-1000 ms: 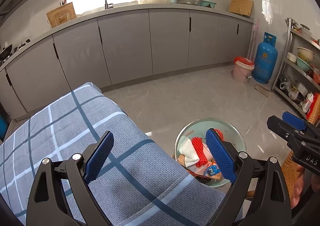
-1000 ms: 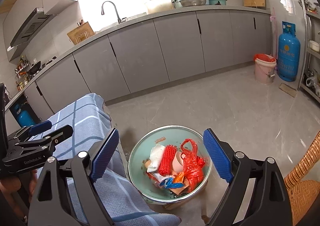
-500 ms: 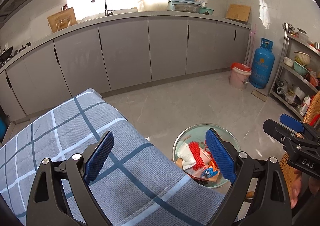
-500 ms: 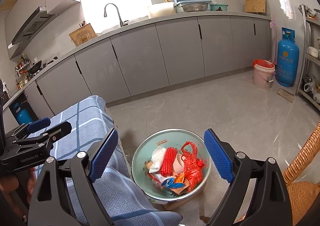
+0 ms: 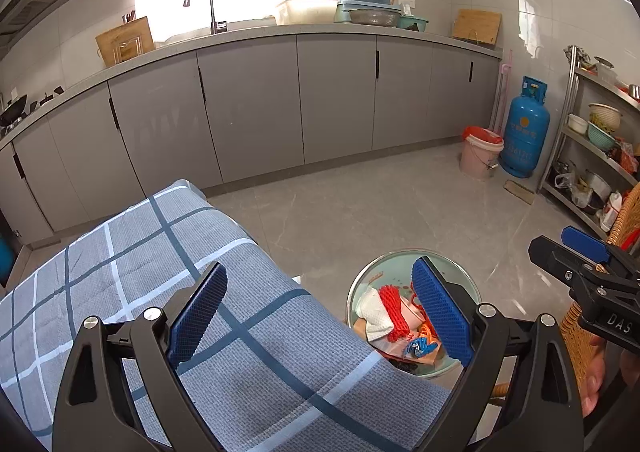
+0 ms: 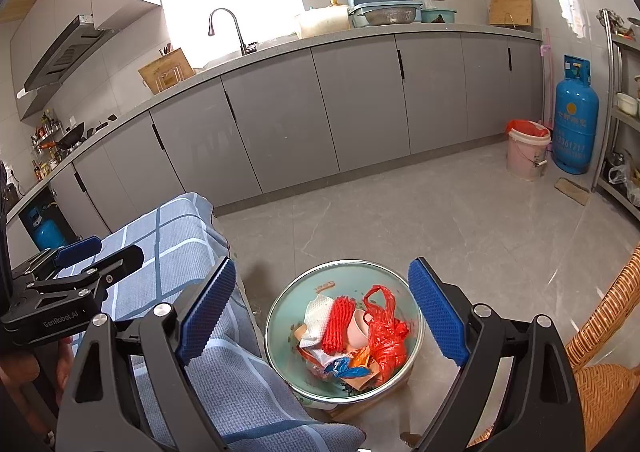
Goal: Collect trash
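A pale green bowl (image 6: 332,280) sits low beside the table and holds trash: a red plastic bag (image 6: 386,336), red foam net (image 6: 338,322), white tissue (image 6: 318,312), a pink cup (image 6: 358,326) and blue wrappers. It also shows in the left wrist view (image 5: 384,270), partly behind my finger. My right gripper (image 6: 322,312) is open and empty, held above the bowl. My left gripper (image 5: 320,312) is open and empty above the grey checked tablecloth (image 5: 160,252). Each gripper shows at the other view's edge.
Grey kitchen cabinets (image 6: 320,111) with a sink run along the back. A pink bucket (image 6: 526,149) and blue gas cylinder (image 6: 574,119) stand at the far right beside a metal shelf (image 5: 600,139). A wicker chair (image 6: 600,352) is close on the right.
Both grippers have risen and pulled back a little, so the bowl looks smaller and lower in both views. Both stay open and empty.
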Available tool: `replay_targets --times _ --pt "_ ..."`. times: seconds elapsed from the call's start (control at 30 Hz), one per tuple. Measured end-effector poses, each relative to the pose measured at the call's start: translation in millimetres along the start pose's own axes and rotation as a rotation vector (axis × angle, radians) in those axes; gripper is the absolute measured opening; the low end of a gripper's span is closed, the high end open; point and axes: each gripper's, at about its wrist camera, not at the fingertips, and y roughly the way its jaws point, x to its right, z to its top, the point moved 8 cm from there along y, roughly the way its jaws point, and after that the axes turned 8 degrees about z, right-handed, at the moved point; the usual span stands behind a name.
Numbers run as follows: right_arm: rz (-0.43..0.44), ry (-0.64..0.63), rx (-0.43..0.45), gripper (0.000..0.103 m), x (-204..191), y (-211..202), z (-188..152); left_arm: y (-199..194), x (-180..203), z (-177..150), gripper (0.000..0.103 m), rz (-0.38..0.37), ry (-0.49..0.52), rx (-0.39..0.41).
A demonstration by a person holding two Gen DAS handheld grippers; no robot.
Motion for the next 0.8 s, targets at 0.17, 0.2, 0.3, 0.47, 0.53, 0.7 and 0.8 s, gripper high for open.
replay_targets --times 0.17,0.2,0.3,0.47,0.53,0.7,0.8 --pt "0.002 0.002 0.0 0.088 -0.2 0.4 1.1 0.2 0.3 -0.7 0.092 0.0 0.002 -0.004" --pt "0.002 0.001 0.0 0.088 -0.6 0.4 1.0 0.3 0.2 -1.0 0.092 0.0 0.002 -0.004" --pt "0.002 0.0 0.001 0.088 -0.2 0.7 1.1 0.4 -0.1 -1.1 0.092 0.0 0.003 -0.005" --pt "0.0 -0.001 0.004 0.088 0.4 1.2 2.2 1.8 0.0 -1.0 0.097 0.009 0.008 -0.01" --pt "-0.001 -0.002 0.005 0.088 0.3 1.4 2.6 1.6 -0.5 -0.7 0.099 0.015 0.01 -0.008" --pt "-0.004 -0.005 0.013 0.088 0.4 0.4 3.9 0.5 0.7 0.1 0.099 0.012 0.015 -0.001" --pt "-0.006 -0.005 0.013 0.088 0.8 0.1 3.7 -0.3 2.9 -0.3 0.099 0.01 0.023 0.003"
